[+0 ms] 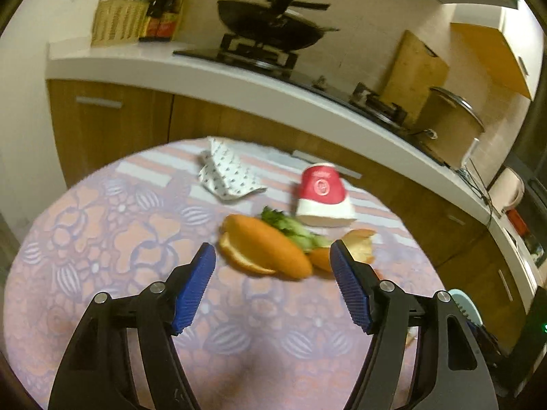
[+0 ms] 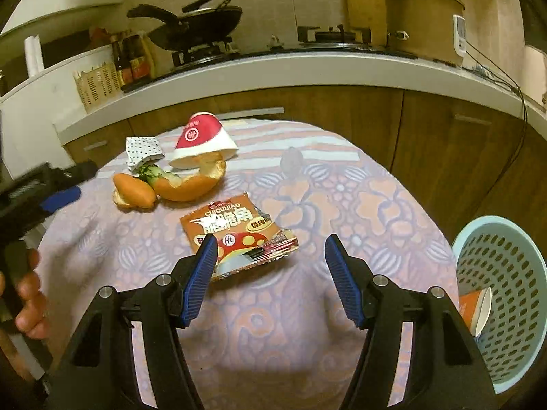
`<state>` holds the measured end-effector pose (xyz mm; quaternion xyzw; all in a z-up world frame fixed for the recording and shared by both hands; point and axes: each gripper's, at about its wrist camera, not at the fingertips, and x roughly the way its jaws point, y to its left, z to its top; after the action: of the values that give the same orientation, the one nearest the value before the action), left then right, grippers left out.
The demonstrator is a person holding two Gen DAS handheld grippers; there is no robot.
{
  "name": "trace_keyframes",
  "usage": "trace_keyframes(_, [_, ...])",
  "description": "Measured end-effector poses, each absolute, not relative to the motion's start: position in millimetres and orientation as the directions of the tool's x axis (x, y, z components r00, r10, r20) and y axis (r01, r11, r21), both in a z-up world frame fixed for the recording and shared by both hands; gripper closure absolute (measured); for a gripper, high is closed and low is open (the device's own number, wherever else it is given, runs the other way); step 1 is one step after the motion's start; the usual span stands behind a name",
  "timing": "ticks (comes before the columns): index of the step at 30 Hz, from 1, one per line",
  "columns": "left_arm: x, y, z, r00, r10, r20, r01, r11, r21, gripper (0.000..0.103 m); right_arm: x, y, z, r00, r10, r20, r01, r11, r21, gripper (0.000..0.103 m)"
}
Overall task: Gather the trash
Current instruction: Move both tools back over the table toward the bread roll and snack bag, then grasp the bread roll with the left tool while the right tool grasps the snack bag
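Note:
On the patterned tablecloth lie orange peels [image 1: 266, 247], green vegetable scraps [image 1: 290, 227], an overturned red-and-white paper cup [image 1: 323, 196] and a crumpled dotted paper [image 1: 227, 174]. My left gripper [image 1: 273, 259] is open, just short of the peels. In the right wrist view a brown snack wrapper [image 2: 239, 235] lies in front of my open right gripper [image 2: 271, 249], its left finger over the wrapper's near corner. The peels [image 2: 186, 184], cup [image 2: 205, 141] and dotted paper [image 2: 142, 150] lie beyond it. The left gripper [image 2: 61, 198] shows at the left edge.
A light blue perforated basket [image 2: 506, 294] stands at the table's right edge with an orange-and-white cup inside. Behind the table runs a kitchen counter [image 2: 307, 68] with a wok, stove, pot, bottles and a woven basket. Wooden cabinets stand below it.

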<state>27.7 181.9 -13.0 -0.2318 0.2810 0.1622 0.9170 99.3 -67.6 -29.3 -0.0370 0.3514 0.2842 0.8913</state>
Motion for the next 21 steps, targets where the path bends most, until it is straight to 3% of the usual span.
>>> trace_keyframes(16, [72, 184, -51, 0.687, 0.142, -0.713, -0.461, 0.843, -0.276, 0.029, 98, -60, -33, 0.581, 0.468, -0.666, -0.553, 0.827, 0.099, 0.041])
trace_keyframes(19, [78, 182, -51, 0.680, 0.167, -0.714, -0.471, 0.846, -0.250, 0.031, 97, -60, -33, 0.580, 0.476, -0.661, -0.559, 0.823, 0.102, 0.041])
trace_keyframes(21, [80, 181, -51, 0.677, 0.181, -0.714, -0.475, 0.848, -0.235, 0.044, 97, -62, -33, 0.577, 0.482, -0.659, -0.561, 0.820, 0.109, 0.041])
